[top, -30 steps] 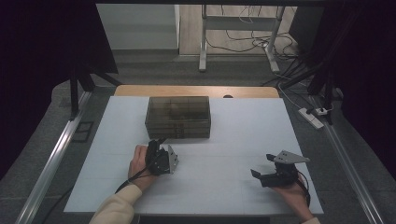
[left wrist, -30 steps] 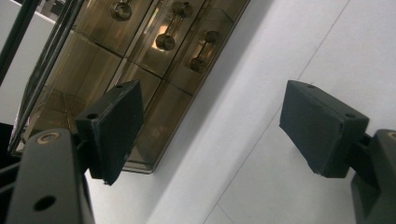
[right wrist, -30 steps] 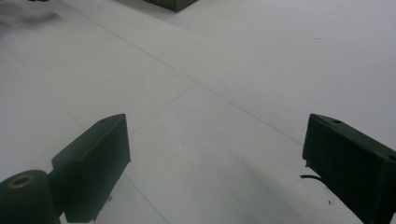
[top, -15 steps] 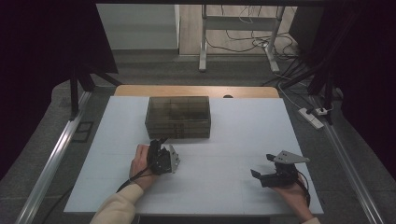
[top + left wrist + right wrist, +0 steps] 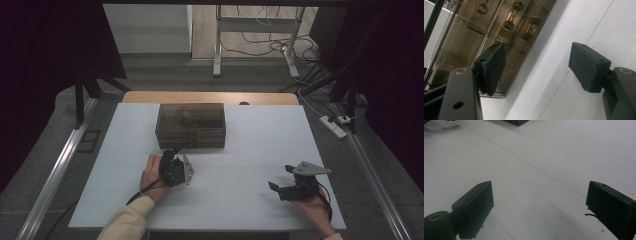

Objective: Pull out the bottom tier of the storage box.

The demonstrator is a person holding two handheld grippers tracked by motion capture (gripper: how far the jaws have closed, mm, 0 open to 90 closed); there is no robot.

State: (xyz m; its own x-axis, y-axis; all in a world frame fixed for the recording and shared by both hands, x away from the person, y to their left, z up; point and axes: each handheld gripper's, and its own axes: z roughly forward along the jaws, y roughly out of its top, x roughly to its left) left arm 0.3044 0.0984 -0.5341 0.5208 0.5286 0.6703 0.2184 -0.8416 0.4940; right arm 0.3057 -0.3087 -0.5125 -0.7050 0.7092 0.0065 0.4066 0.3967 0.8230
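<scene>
A smoky see-through drawer box [image 5: 190, 125] stands at the middle back of the white table [image 5: 260, 140]. In the left gripper view its front [image 5: 474, 47] shows round metal knobs [image 5: 508, 25]. My left gripper [image 5: 172, 154] lies just in front of the box, turned on its side and pointing at it. Its jaws [image 5: 539, 65] are open with nothing between them and have just been closing a little. My right gripper [image 5: 281, 177] rests near the front right of the table, pointing left. It stands wide open [image 5: 539, 202] over bare table surface.
A wooden table edge [image 5: 210, 97] runs behind the white top. On the floor at the right lies a power strip [image 5: 334, 126] with cables. A metal rail [image 5: 60, 170] runs along the left side. One corner of the box [image 5: 515, 122] peeks in at the top of the right gripper view.
</scene>
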